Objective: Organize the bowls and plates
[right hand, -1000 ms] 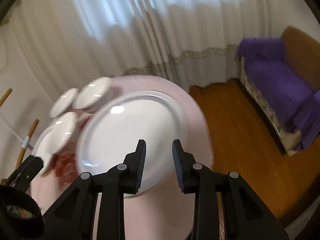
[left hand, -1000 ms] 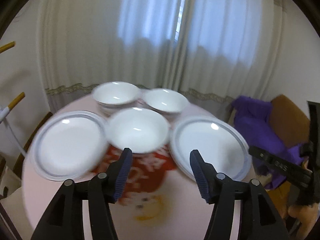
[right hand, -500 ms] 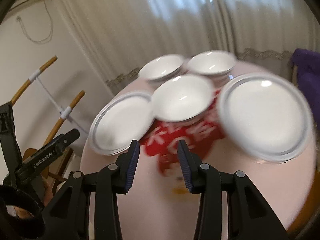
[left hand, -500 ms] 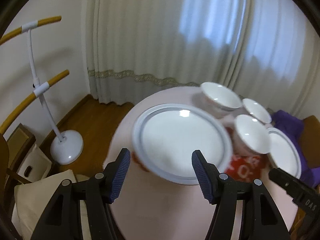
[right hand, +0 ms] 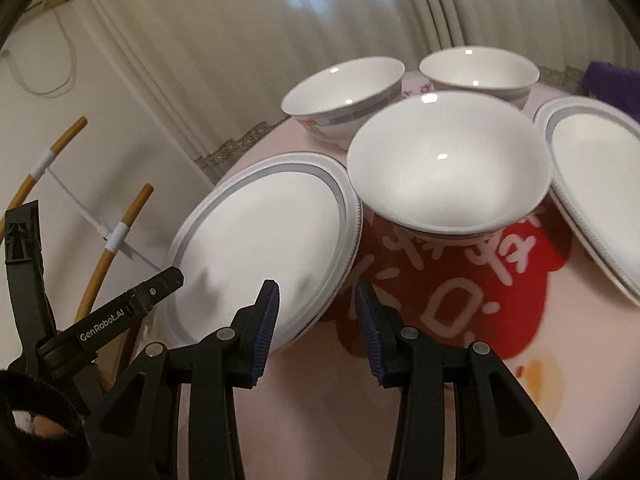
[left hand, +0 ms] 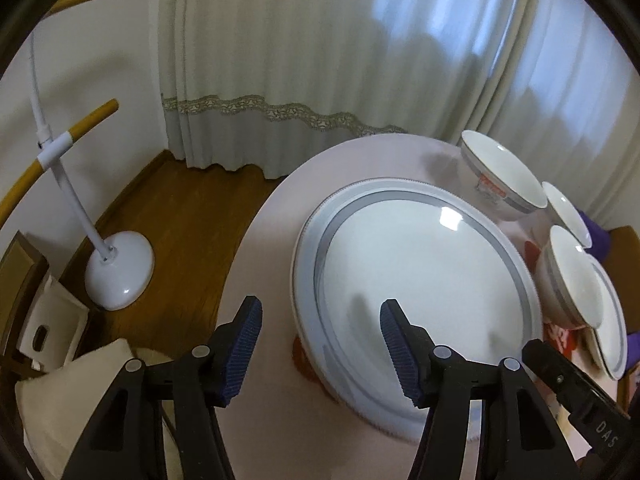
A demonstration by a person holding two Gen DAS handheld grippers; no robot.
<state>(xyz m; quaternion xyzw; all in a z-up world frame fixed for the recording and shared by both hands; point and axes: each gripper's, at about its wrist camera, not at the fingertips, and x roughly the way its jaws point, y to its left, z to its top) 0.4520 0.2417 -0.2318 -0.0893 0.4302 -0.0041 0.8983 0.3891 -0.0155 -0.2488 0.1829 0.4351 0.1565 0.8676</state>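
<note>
Closer now: left gripper (left hand: 320, 344), near plate (left hand: 420, 280), seemingly untouched.

Round pink table (right hand: 500, 412) with red print | left: grey-rimmed plate (right hand: 264, 248) | right: second plate (right hand: 600, 184) | between: near bowl (right hand: 444, 164) | far: two bowls (right hand: 344, 92) (right hand: 478, 70)

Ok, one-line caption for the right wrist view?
Open right gripper hovers before the left plate, three bowls behind.
</note>
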